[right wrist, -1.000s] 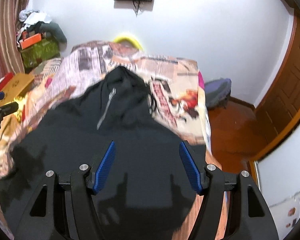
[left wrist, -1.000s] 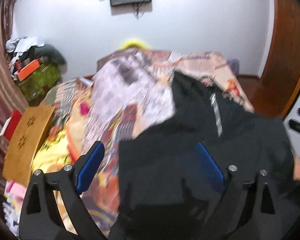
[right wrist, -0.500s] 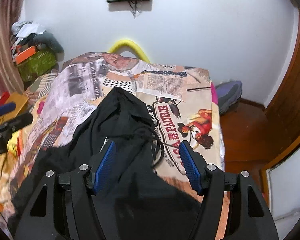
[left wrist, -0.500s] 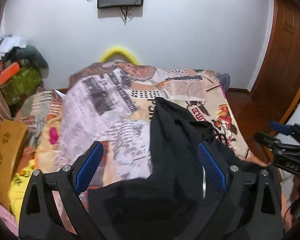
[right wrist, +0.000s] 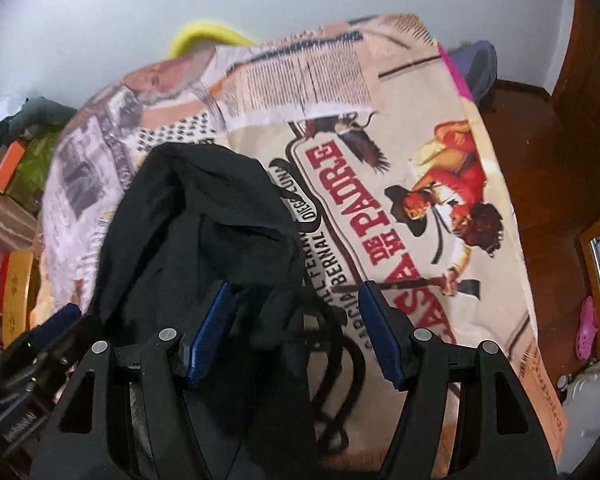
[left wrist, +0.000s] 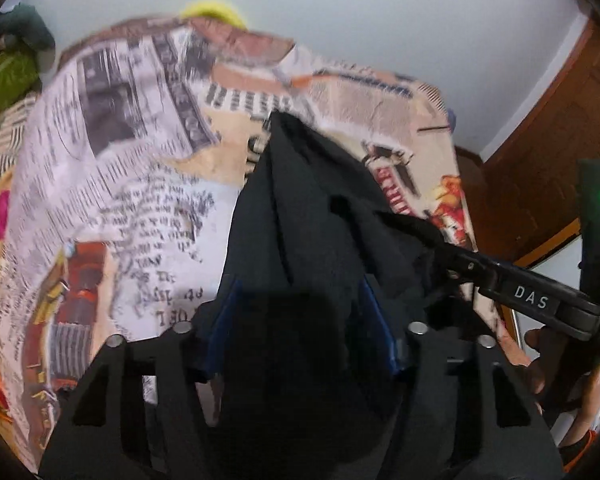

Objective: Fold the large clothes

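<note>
A black hooded garment [left wrist: 312, 216] lies bunched on a bed [left wrist: 112, 184] covered in a newspaper-print sheet. My left gripper [left wrist: 300, 320] has its jaws apart, and black cloth fills the gap and drapes over the fingers. In the right wrist view the garment [right wrist: 204, 216] lies left of centre, its drawstrings trailing near the front. My right gripper [right wrist: 292, 336] is open, its left finger over the cloth and its right finger over bare sheet. The right gripper also shows in the left wrist view [left wrist: 460, 256] at the garment's right edge.
A white wall stands behind the bed, with a yellow hoop [right wrist: 204, 34] at its head. A wooden door [left wrist: 548, 152] and a red-brown floor [right wrist: 540, 152] are on the right. Clutter and a green bag [right wrist: 28, 156] sit at far left. A pink shoe [right wrist: 586, 332] lies on the floor.
Both grippers have dropped lower and closer to the bed. The garment has gone from spread wide to bunched in a narrow heap. The left jaws have narrowed around cloth.
</note>
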